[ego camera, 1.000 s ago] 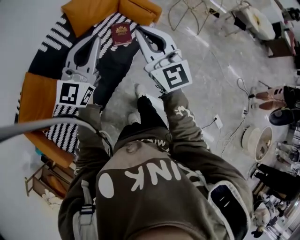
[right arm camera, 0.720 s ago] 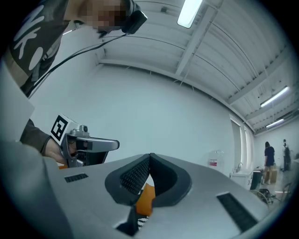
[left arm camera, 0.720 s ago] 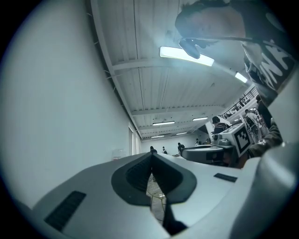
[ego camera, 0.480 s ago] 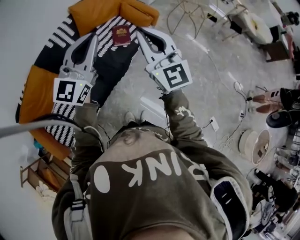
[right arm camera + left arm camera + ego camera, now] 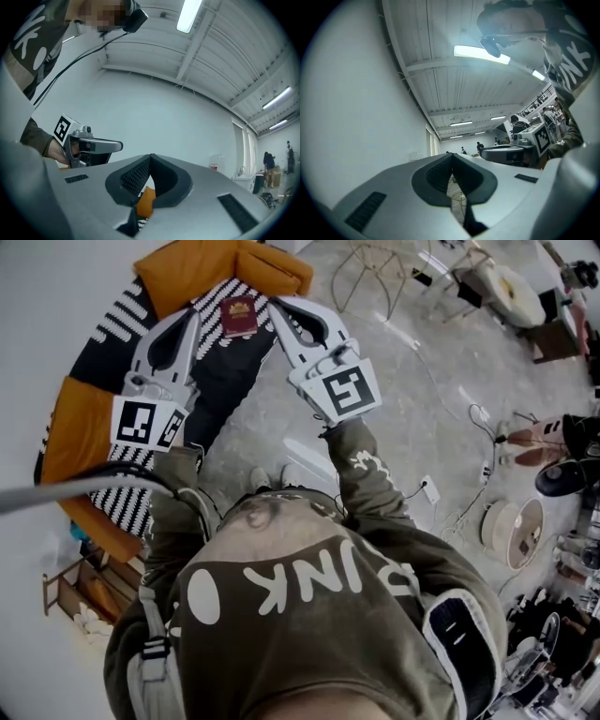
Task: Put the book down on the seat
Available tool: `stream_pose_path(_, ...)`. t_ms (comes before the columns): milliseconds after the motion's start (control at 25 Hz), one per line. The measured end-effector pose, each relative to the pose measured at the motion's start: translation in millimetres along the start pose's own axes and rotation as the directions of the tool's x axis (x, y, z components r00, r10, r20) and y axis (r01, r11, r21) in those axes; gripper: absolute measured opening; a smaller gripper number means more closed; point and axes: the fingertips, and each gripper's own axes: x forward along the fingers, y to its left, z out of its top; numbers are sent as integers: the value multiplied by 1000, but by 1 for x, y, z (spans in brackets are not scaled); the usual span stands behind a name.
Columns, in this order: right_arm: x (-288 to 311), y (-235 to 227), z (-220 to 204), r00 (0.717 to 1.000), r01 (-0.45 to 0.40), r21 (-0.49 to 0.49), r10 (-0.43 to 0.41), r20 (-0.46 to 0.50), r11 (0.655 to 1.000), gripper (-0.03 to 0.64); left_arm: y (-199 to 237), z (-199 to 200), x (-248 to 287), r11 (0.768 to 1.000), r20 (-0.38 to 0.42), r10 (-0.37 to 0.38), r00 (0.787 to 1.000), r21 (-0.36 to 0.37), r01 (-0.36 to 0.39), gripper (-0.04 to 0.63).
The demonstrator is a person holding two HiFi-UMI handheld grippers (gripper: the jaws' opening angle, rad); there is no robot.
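From the head view, the book [image 5: 238,316] lies flat on the seat [image 5: 220,371] at about 11 o'clock in the frame. It rests face up on the black-and-white striped cover, and neither tool touches it. Its dark red cover carries a gold emblem and gold lettering, too small for me to read. An orange cushion [image 5: 187,268] sits just past it at its 12 o'clock.

My left gripper [image 5: 192,319] hovers beside the book at its 9 o'clock. The right gripper [image 5: 273,306] is at the book's 3 o'clock, so the book lies between the two tips.

In the left gripper view the fingers [image 5: 433,178] are clenched together with nothing between them. The right gripper view shows the same: the fingers [image 5: 133,177] are pressed together and empty, with only a patch of orange cushion visible below them.

Each tool carries a marker cube [image 5: 342,390] with a black-and-white square pattern and no words.

The only writing I can read is the big white "INK" across the back of the hoodie [image 5: 309,615]. It appears upside down from here, and the letters at 3 o'clock of it are lost in a fold. The white print on the right sleeve is unreadable.
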Motion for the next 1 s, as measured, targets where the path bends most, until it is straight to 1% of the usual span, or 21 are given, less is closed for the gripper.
stream_pose_path(200,1,0,-1,1000,-10,-13,10,-4,1000,9,1,-1,2,1000,1,3,1000,-8,-3,5)
stream_pose_path(1000,14,11,-1,1000,-23,-6,23,0,1000,9,11,-1,-11,1000,11,24,1000,-7,-24,5)
